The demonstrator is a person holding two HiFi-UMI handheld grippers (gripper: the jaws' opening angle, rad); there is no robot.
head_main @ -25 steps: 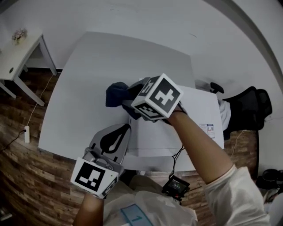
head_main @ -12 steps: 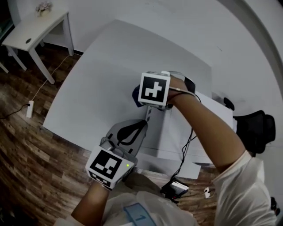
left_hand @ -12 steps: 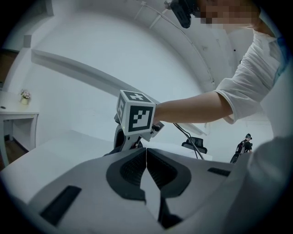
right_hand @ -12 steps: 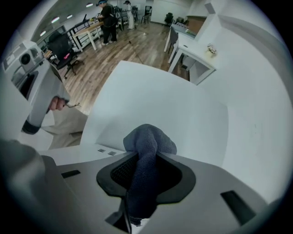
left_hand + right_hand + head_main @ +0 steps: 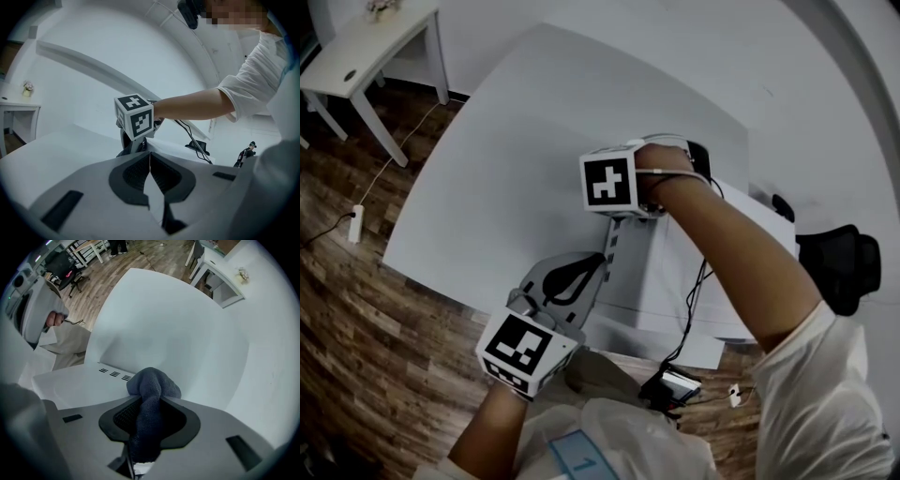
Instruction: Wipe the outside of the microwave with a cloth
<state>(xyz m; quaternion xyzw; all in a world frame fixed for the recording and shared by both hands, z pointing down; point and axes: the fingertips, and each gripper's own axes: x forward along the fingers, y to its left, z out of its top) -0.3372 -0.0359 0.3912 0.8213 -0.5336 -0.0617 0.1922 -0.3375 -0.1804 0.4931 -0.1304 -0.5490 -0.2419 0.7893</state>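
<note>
The white microwave (image 5: 675,272) stands on a white table (image 5: 487,178). My right gripper (image 5: 613,234) points steeply down at the microwave's left side, its marker cube (image 5: 609,183) uppermost. It is shut on a dark blue-grey cloth (image 5: 151,389), which bulges out past the jaws next to the vent slots (image 5: 112,374) in the microwave's wall. The cloth is hidden in the head view. My left gripper (image 5: 598,270) lies roughly level by the microwave's front left corner, and in the left gripper view it (image 5: 150,158) is shut and holds nothing.
A small white side table (image 5: 366,47) stands on the wooden floor at far left. A black office chair (image 5: 844,262) is at right. A cable runs from my right arm to a small device (image 5: 675,386) near the table's front edge.
My right gripper has tipped from level to steeply downward and sunk along the microwave's left side, so the cloth has gone out of the head view. The left gripper has dropped slightly.
</note>
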